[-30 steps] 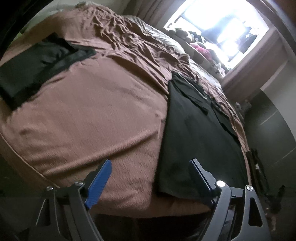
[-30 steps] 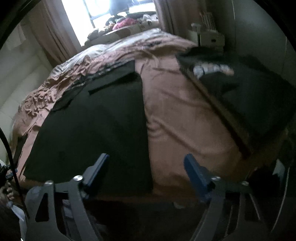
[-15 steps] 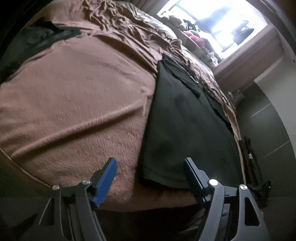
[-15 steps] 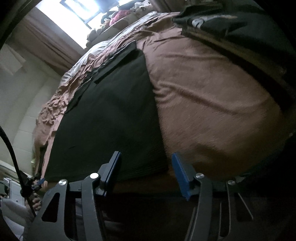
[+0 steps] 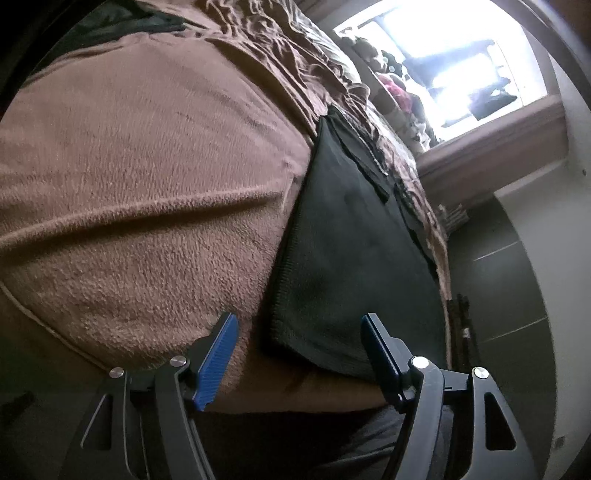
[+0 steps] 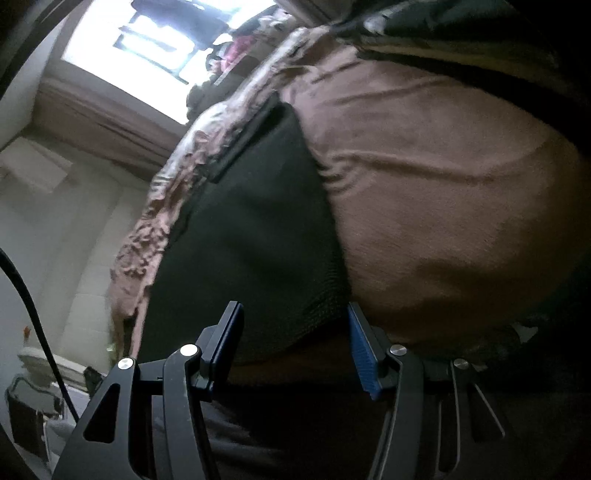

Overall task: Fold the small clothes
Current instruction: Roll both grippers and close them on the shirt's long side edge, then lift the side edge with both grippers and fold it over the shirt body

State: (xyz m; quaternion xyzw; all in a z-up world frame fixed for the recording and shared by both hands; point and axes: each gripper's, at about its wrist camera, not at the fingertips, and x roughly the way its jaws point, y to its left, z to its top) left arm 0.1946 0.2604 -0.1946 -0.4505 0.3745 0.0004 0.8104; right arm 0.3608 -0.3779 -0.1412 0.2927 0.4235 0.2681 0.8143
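Black fabric, the small garment point(image 5: 354, 254), is lying flat on the brown blanket point(image 5: 147, 177) covering the bed, its near hem sitting just short of the bed's front edge. In the left wrist view the left gripper point(image 5: 299, 350) is hovering low at that edge with its jaws standing wide apart, nothing between them; the garment's near left corner is showing in the gap between the blue-padded fingers point(image 5: 218, 354). In the right wrist view the right gripper point(image 6: 295, 339) is likewise hanging at the bed's edge with its fingers spread apart and gripping nothing, and the garment point(image 6: 251, 236) is showing its near right corner between them. Whether either gripper is touching the cloth is hard to tell. The blanket point(image 6: 443, 206) is lying in soft ridges beside the garment and bunching into crumpled folds toward the far end. A bright window point(image 5: 461, 62) is glowing beyond the bed, with clutter piled along its sill. Another dark cloth point(image 5: 122, 22) is resting at the far left corner of the bed
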